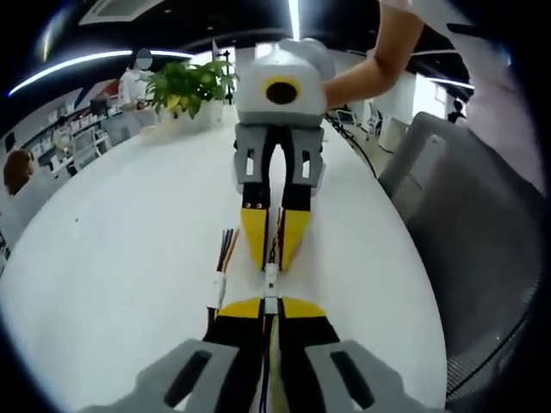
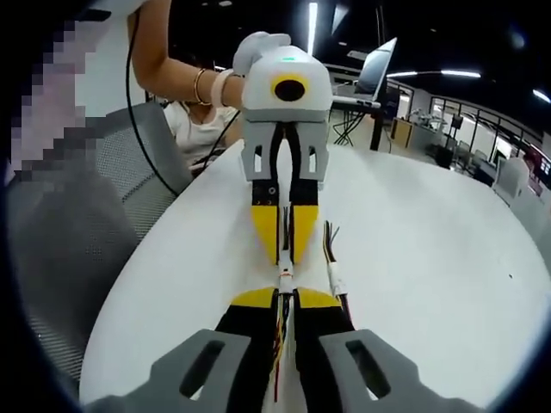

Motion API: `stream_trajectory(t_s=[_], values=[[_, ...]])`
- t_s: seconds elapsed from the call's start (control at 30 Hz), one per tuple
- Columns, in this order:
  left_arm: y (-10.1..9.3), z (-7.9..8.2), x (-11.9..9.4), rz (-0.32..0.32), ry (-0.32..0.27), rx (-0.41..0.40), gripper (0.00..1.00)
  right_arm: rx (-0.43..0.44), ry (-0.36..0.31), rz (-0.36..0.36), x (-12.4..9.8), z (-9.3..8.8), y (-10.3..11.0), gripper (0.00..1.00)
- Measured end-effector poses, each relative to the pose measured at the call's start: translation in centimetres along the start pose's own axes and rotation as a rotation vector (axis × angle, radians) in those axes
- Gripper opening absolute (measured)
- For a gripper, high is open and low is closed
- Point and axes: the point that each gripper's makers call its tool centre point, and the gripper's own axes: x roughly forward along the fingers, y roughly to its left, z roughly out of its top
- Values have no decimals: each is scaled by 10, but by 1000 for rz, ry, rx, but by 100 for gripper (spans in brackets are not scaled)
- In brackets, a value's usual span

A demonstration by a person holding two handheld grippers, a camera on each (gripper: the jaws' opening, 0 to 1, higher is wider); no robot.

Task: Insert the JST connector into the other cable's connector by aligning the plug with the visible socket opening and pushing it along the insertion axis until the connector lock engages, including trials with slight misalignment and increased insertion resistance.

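Nearest the lens in the left gripper view, the left gripper (image 1: 271, 310) has its yellow-tipped jaws pinched narrow on a cable, whose white JST connector (image 1: 271, 280) pokes out just beyond the tips. Left of that connector, a spare white plug (image 1: 219, 284) with red and black wires lies loose on the white table (image 1: 112, 249). Directly opposite, the right gripper (image 1: 274, 249) points back at the connector, jaws likewise drawn close on its own cable.

From the right gripper view, the two grippers meet tip to tip at the white joint (image 2: 285, 277); the spare plug (image 2: 336, 280) sits just right of it.

My read: alignment is done and the housings are touching or partly seated. Whether the lock has caught is too small to tell, so a final push along the axis may remain.
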Motion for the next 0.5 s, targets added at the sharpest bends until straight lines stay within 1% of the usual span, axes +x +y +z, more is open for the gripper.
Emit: stream_trajectory(t_s=[0.17, 0.23, 0.27, 0.5], values=[[0, 1, 0, -6, -1, 7, 0, -2, -6, 5, 1, 1, 0, 4], [-1, 4, 0, -9, -13, 9, 0, -1, -8, 7, 1, 1, 0, 4], [-1, 3, 0, -8, -9, 13, 0, -6, -7, 8, 1, 1, 0, 4], [0, 5, -2, -13, -29, -5, 0, 0, -35, 15, -2, 4, -1, 4]])
